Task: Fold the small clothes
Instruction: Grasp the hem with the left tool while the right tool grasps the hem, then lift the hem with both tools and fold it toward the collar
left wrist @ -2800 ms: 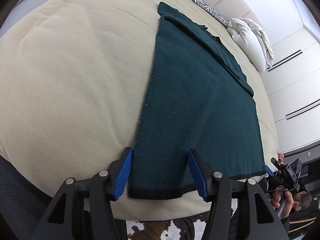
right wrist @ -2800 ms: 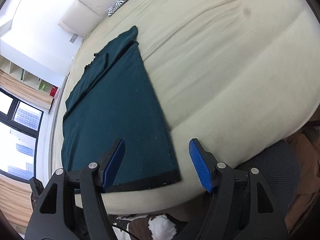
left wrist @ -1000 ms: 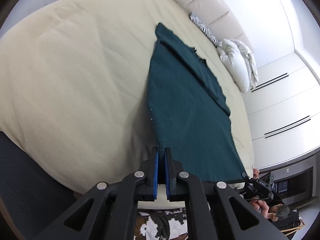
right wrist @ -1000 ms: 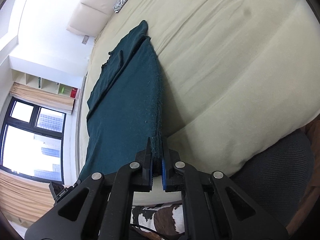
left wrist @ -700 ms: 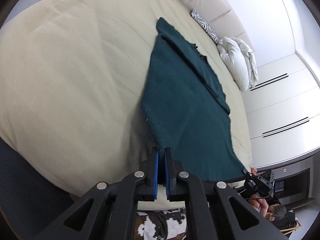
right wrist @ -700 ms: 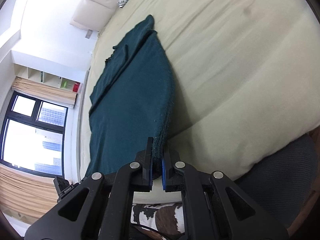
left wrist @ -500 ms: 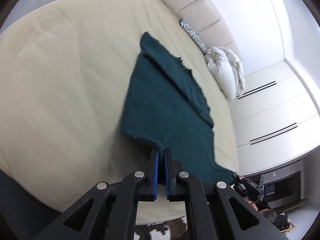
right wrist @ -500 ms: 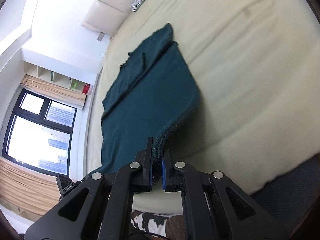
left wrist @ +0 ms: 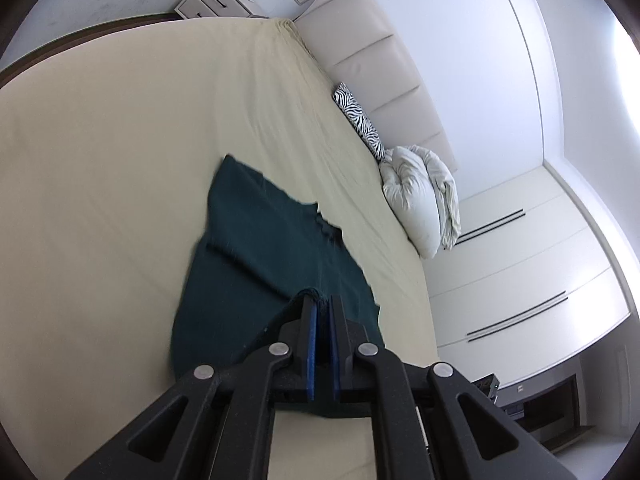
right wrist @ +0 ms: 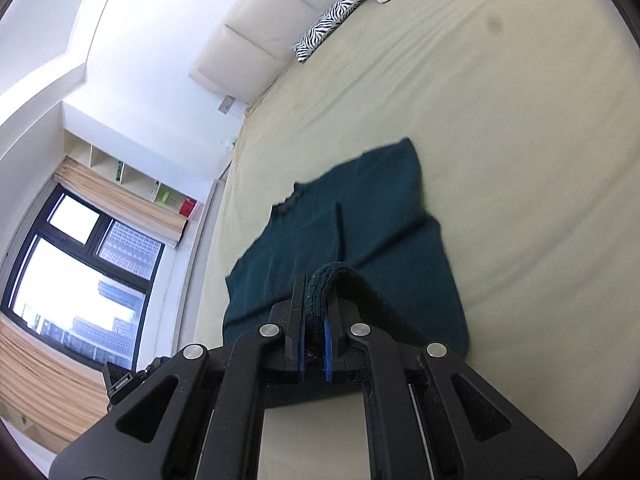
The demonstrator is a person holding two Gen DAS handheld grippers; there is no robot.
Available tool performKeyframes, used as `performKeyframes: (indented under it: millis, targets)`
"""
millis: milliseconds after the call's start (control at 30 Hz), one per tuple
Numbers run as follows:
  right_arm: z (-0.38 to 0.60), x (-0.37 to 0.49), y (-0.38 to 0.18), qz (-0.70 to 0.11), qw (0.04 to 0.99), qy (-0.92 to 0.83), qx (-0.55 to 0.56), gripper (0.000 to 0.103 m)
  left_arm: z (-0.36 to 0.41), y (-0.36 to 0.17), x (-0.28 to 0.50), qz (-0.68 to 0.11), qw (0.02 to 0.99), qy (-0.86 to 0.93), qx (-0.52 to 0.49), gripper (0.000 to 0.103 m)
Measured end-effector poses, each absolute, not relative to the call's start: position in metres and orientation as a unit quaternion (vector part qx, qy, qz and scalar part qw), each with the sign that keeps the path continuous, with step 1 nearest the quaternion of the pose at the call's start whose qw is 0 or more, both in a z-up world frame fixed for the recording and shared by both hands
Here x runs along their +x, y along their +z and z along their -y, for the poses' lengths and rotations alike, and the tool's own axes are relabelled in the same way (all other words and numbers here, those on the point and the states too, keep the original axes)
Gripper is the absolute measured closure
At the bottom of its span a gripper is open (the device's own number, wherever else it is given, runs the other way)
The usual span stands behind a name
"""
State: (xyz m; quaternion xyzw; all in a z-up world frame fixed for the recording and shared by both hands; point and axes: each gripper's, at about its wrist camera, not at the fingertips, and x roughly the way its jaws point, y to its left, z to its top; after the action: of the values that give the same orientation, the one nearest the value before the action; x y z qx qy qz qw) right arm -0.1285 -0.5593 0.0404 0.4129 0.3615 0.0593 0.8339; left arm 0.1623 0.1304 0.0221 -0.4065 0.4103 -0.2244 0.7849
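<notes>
A dark green knit garment [left wrist: 260, 248] lies on the cream bed [left wrist: 100, 160], its near hem lifted and carried over the rest. My left gripper [left wrist: 322, 304] is shut on one hem corner. My right gripper [right wrist: 318, 284] is shut on the other hem corner, the fabric bunched between its blue pads. The garment [right wrist: 360, 220] also shows in the right wrist view, its collar end flat on the bed [right wrist: 520, 140]. The part under the grippers is hidden.
A white duvet bundle [left wrist: 424, 200] and a zebra pillow [left wrist: 358, 116] lie by the padded headboard [left wrist: 380, 56]. A nightstand [left wrist: 216, 2] stands beyond the bed's far corner. A window [right wrist: 72, 280] and wall shelves [right wrist: 132, 180] are left of the bed.
Both grippers closed on the hem corners, lifted them and carried them forward over the garment towards the collar. The hem now hangs folded over the body.
</notes>
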Motion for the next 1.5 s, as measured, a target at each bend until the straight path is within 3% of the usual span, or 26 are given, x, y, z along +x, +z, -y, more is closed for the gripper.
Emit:
performKeyframes:
  millis: [433,733,800,833,900,933,967,1000,1133,1500]
  targets:
    - [0.587,0.023,0.000,-0.375,0.834,-0.016,0.405,0.098,-0.115,-0.018,0.308,-0.428,0.786,-0.182,-0.408,0.097]
    - [0.589,0.099,-0.041,-0.409,0.830,-0.042,0.377,0.096,-0.101,-0.063,0.364,-0.461,0.789,-0.138,-0.382,0.094]
    - [0.590,0.108,-0.053,-0.421,0.823,-0.045,0.378,0.093,-0.095,-0.069,0.370,-0.471,0.791,-0.132,-0.368,0.075]
    - [0.591,0.110,-0.058,-0.423,0.822,-0.048,0.379,0.090,-0.094,-0.068,0.369,-0.468,0.791,-0.138,-0.368,0.071]
    - [0.594,0.105,-0.062,-0.407,0.828,-0.057,0.382,0.075,-0.092,-0.060,0.364,-0.456,0.800,-0.145,-0.362,0.052]
    - [0.595,0.101,-0.063,-0.401,0.831,-0.063,0.380,0.069,-0.091,-0.056,0.360,-0.450,0.806,-0.144,-0.356,0.047]
    - [0.598,0.096,-0.064,-0.395,0.833,-0.071,0.381,0.056,-0.091,-0.051,0.355,-0.445,0.812,-0.142,-0.350,0.043]
    - [0.600,0.091,-0.065,-0.390,0.833,-0.076,0.384,0.051,-0.091,-0.048,0.350,-0.440,0.817,-0.143,-0.345,0.043]
    - [0.605,0.069,-0.062,-0.390,0.832,-0.079,0.386,0.051,-0.089,-0.036,0.319,-0.427,0.836,-0.141,-0.313,0.043]
    - [0.553,0.007,-0.048,-0.437,0.864,-0.060,0.243,0.053,-0.083,-0.051,0.241,-0.422,0.866,-0.113,-0.241,0.043]
